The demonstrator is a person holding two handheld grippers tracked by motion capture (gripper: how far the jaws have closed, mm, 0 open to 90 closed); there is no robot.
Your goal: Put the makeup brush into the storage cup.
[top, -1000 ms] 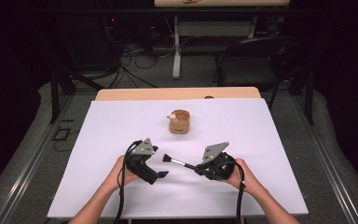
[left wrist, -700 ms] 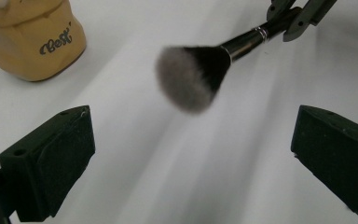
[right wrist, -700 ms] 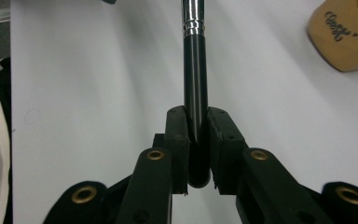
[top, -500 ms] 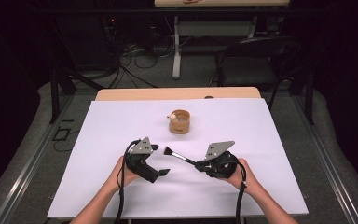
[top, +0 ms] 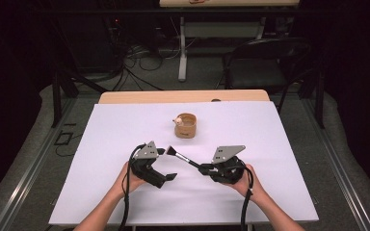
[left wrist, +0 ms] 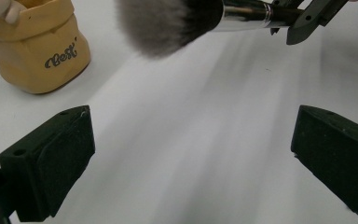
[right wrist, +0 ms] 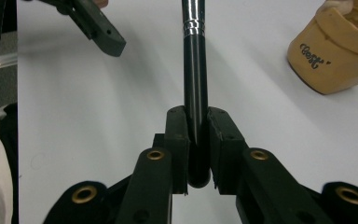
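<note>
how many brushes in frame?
1. The brush lies between the two hands, handle clamped in the right tool, bristles pointing toward the left tool. None seen inside the cup.

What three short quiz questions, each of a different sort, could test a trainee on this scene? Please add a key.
1. True or false: the left claw grips the brush.
2. Multiple choice: the word printed on the tan cup is A) Best, B) Cafe, C) Home.
3. Fill in: the brush's bristles point toward the person's ____ claw.

Key:
1. False; the left claw is open, and the right claw is shut on the brush handle.
2. A.
3. Left.
</note>
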